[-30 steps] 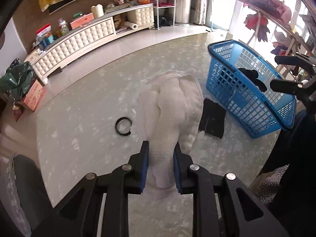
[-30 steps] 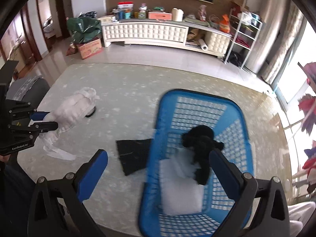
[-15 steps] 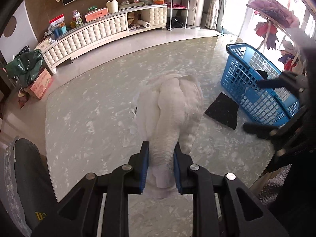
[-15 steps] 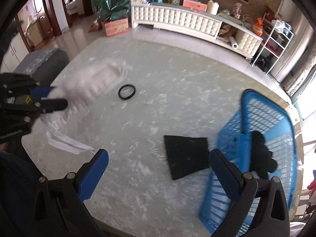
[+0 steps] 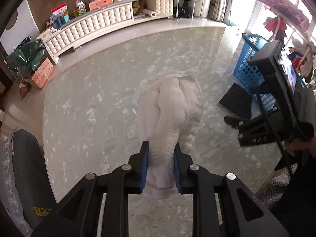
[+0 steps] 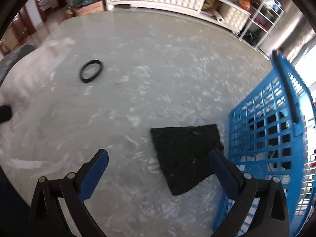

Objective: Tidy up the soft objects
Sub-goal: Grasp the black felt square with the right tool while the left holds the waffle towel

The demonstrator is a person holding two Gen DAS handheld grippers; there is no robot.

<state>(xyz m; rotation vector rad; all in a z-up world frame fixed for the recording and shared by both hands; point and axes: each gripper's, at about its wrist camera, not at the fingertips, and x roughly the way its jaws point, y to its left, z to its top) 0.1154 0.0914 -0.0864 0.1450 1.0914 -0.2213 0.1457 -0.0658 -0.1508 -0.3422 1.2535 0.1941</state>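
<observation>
My left gripper (image 5: 160, 148) is shut on a white knitted cloth (image 5: 173, 102) and holds it up over the marble table (image 5: 94, 83). The same cloth shows blurred at the far left of the right wrist view (image 6: 33, 73). My right gripper (image 6: 158, 156) is open and empty, low over the table, with a flat black cloth (image 6: 187, 154) lying between its fingers, nearer the right finger. That black cloth also shows in the left wrist view (image 5: 237, 100). A blue plastic basket (image 6: 276, 138) stands just right of it, with dark and white items inside.
A black ring band (image 6: 91, 71) lies on the table (image 6: 158, 69) at the left. A white cabinet (image 5: 98, 25) lines the far wall. A grey chair (image 5: 23, 169) stands at the table's left edge. The right gripper's body (image 5: 276, 98) fills the right of the left wrist view.
My right gripper has swung left from above the basket and dropped low over the black cloth. My left gripper still holds the white cloth, lifted slightly and drawn left.
</observation>
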